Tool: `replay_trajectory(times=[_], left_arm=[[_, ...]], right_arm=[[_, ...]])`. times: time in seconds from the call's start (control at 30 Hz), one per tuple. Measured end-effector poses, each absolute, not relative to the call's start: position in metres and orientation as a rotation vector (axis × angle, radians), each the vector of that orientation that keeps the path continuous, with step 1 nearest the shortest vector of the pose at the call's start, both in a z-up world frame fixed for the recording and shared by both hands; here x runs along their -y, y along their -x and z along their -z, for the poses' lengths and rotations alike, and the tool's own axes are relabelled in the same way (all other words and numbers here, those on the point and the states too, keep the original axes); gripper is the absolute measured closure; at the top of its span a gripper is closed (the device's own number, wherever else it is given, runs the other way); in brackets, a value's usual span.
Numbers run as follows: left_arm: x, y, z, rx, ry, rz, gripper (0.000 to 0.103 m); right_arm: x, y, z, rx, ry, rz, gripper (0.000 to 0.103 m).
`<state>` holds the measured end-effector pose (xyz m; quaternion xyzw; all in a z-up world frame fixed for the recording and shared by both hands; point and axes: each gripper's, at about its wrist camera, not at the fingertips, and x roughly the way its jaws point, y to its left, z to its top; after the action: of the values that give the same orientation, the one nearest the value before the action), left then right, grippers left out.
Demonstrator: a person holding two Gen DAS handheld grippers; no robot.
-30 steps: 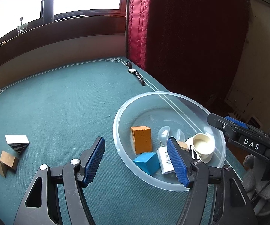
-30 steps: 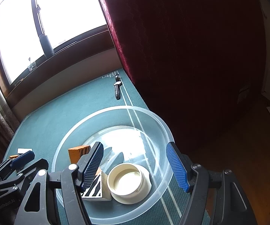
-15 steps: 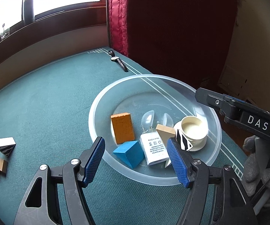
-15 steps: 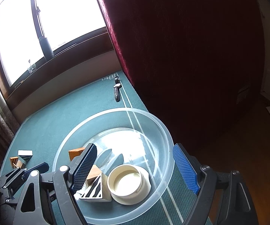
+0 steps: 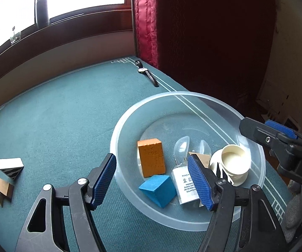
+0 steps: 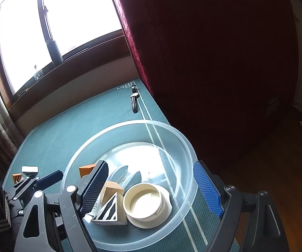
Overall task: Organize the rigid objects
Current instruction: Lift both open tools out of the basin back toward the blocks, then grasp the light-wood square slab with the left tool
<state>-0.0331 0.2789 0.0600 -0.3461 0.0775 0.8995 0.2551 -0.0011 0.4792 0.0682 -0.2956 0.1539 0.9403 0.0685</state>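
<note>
A clear plastic bowl [image 5: 192, 98] [image 6: 130, 126] sits on the green table near its right edge. In it lie an orange block [image 5: 152, 159], a blue block [image 5: 158, 190], a white charger [image 5: 185, 185], a light bulb [image 5: 181, 145], a cream cup [image 5: 234, 161] [image 6: 146, 203], a plain wooden block [image 6: 111, 190] and a striped wooden triangle [image 6: 109, 210]. My left gripper [image 5: 153, 182] is open and empty over the bowl's near rim. My right gripper [image 6: 151, 189] is open and empty above the cup. Loose wooden triangles [image 5: 10, 167] lie at the table's left.
A wristwatch [image 5: 147, 75] [image 6: 134, 100] lies at the far right corner of the table. A red curtain [image 5: 192, 31] hangs past the table's right edge. A window sill with a dark bottle [image 5: 41, 10] runs behind.
My right gripper opened wider and the striped triangle now lies free in the bowl. My left gripper swung right, then back a little left.
</note>
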Motion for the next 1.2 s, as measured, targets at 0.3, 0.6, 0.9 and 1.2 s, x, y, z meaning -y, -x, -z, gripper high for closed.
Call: replay_trajectory(times=[0.3,0.6,0.9,1.2], left_arm=[[-0.230,0.040,-0.078,-0.059,0.922,-2.522,0.031],[-0.174,0.043,-0.079,-0.021,0.941,-2.627,0.031],[-0.114,0.038,-0.080,-0.042,0.945,-2.753,0.031],[-0.057,0.041,-0.074,0.007,0.971,-2.857,0.031]], right_arm=[[-0.462,-0.003,-0.073,-0.376,0.855,-2.857,0.017],[-0.436,-0.006,-0.079,-0.282,0.831,-2.912,0.016],[-0.375,0.004,-0.087,-0.126,0.876,-3.055,0.015],[-0.294,0.017,-0.081,0.129,1.005,-3.232,0.014]])
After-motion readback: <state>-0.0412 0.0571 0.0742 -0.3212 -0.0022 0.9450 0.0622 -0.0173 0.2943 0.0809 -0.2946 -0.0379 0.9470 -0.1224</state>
